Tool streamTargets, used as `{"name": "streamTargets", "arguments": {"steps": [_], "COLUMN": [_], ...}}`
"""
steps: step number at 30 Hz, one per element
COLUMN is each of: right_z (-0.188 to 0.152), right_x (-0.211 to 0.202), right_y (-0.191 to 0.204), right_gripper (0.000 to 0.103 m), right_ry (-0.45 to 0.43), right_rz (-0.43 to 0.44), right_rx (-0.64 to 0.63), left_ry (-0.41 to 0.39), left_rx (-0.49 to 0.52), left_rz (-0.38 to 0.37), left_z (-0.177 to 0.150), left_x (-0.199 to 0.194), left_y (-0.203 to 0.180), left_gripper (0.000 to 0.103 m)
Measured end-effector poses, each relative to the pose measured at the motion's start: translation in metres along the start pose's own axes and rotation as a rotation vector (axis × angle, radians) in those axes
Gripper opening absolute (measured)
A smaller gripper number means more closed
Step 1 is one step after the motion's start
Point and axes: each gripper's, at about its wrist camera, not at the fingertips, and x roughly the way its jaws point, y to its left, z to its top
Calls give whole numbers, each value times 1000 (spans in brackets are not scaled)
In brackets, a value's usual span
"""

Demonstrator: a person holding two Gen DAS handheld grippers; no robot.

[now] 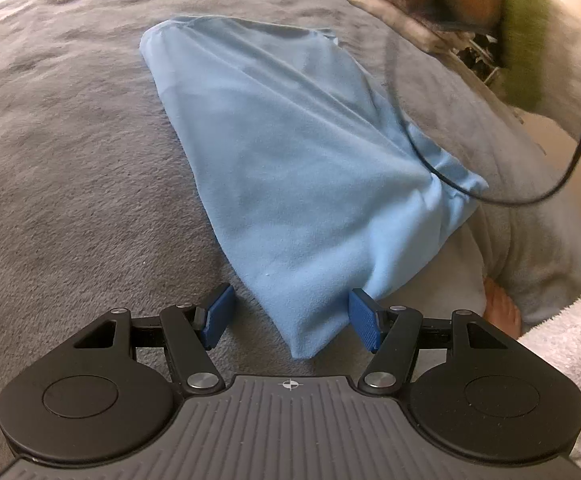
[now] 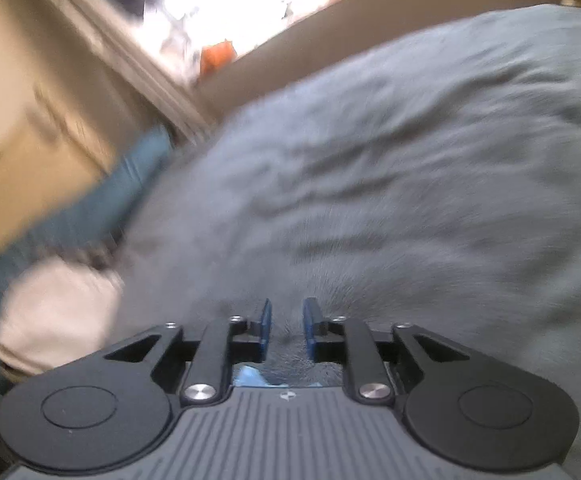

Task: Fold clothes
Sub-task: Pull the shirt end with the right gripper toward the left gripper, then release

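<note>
Nearest, the left tool (image 1: 288, 316) stands spread, the near corner of the light blue cloth (image 1: 302, 184) between its pads, unpinched. Farther off, that folded cloth lies on the grey blanket (image 1: 70, 160). Over blurred blanket, the right tool (image 2: 286, 328) is slightly parted, empty.

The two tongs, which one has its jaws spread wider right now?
The left tongs: their blue pads stand far apart, astride the corner of the light blue cloth. The right tongs show only a narrow gap, nothing between.
</note>
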Motion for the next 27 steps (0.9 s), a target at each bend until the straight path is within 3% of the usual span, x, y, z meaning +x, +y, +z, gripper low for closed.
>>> {"name": "streamTargets", "arguments": {"steps": [3, 6, 11, 16, 19, 21, 27], "right_z": [-6, -19, -48, -106, -147, -164, -182], "right_x": [-76, -147, -202, -173, -143, -131, -125], "right_y": [-13, -18, -11, 2, 9, 17, 32], "right_gripper": [34, 36, 36, 33, 27, 22, 22], "right_ry": [-77, -98, 72, 341, 455, 478, 480], "right_rz": [52, 54, -22, -75, -115, -108, -92], "right_rx": [63, 53, -69, -166, -225, -270, -366], "left_ry": [4, 5, -27, -24, -10, 2, 6], "left_rx": [-17, -33, -51, -92, -83, -77, -74], "left_rz": [-5, -3, 23, 45, 85, 117, 150], "left_z": [1, 3, 7, 10, 9, 9, 8], "left_x": [-2, -5, -15, -11, -6, -1, 0], "left_y": [3, 5, 8, 10, 7, 5, 3], "left_gripper": [63, 63, 63, 63, 63, 63, 63]}}
